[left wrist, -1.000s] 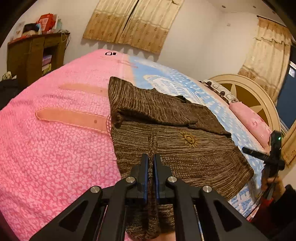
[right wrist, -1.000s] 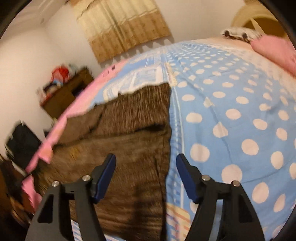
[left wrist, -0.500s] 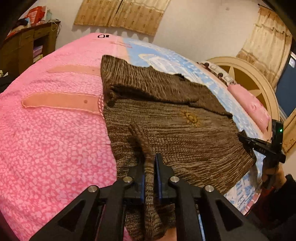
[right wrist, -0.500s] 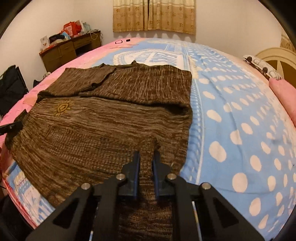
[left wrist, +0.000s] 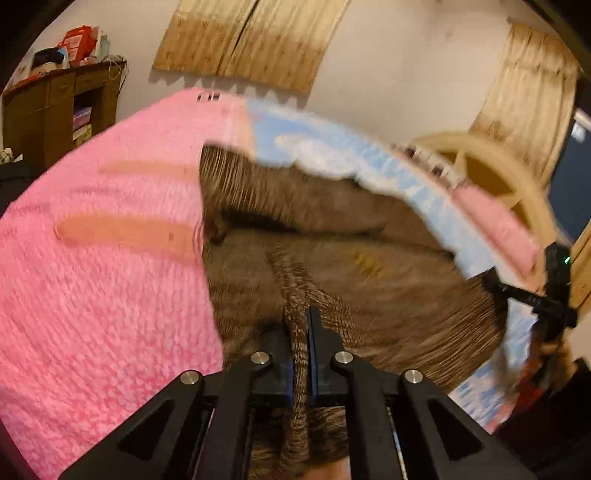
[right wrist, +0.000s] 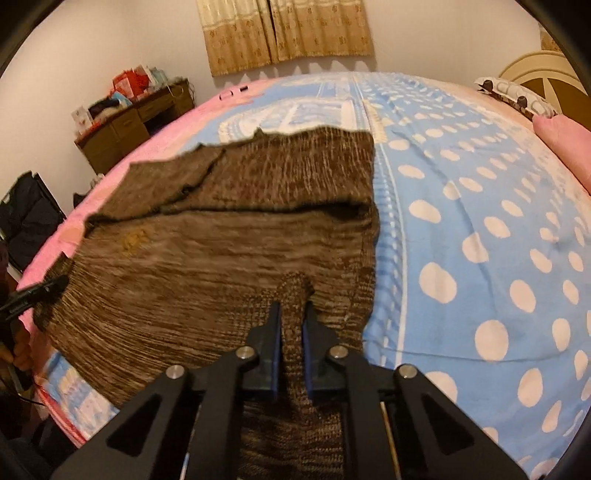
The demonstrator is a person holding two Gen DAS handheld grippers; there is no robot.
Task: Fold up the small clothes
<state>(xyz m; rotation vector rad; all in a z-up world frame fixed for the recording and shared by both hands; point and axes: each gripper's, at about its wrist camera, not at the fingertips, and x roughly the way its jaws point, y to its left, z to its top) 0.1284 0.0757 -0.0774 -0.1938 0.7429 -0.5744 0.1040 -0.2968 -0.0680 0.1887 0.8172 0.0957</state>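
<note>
While sweater lies on bed, left tool, right tool each pinch hem fold.

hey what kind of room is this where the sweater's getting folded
Most likely a bedroom: the brown sweater lies on a bed with a pillow near the headboard, and curtains hang behind.

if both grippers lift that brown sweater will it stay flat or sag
Likely sag: the brown knit sweater already bunches into a ridge inside the right gripper and the left gripper. Probably grippy, not slippery, given the coarse knit. It should drape between the two pinch points.
</note>
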